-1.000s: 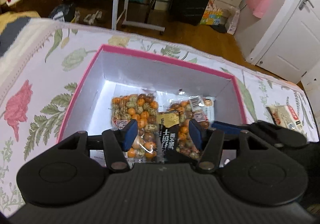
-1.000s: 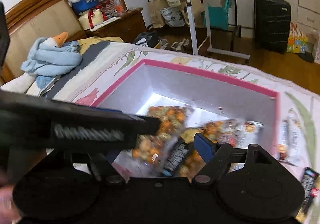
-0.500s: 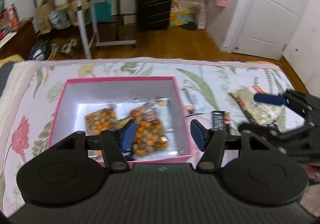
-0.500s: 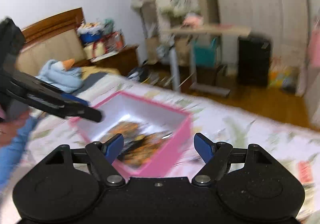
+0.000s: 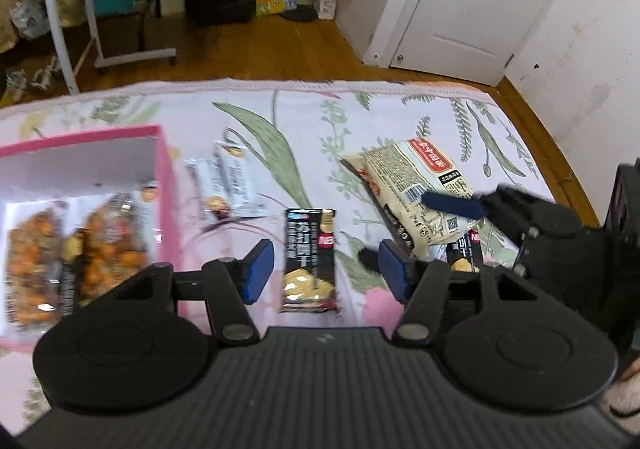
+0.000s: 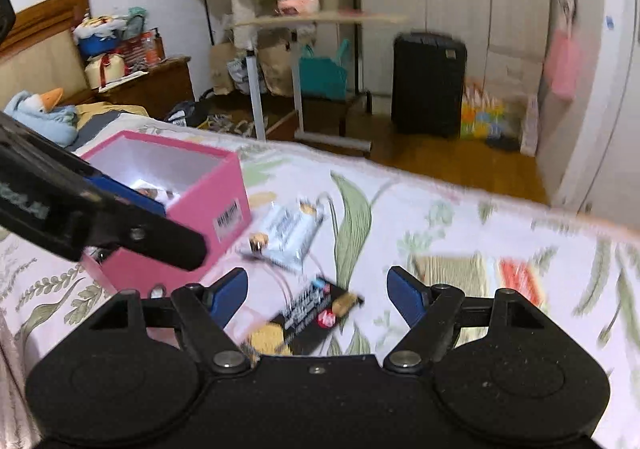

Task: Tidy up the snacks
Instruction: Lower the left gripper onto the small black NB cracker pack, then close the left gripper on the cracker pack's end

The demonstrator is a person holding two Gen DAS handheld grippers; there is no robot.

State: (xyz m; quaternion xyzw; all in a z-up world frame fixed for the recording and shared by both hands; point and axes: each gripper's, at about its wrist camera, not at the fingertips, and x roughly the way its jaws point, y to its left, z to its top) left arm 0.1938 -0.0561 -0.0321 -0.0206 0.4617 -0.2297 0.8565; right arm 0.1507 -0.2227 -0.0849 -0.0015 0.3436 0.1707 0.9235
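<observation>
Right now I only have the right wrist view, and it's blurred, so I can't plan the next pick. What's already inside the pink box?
Observer: From the left wrist, the pink box holds bags of orange snacks.
Operator: What's off to my right?
Observer: A beige packet lies on the bedspread; one finger of your right claw crosses in front of it.
Operator: Anything tucked away?
Observer: A half-hidden black packet pokes out from under the beige one.
</observation>
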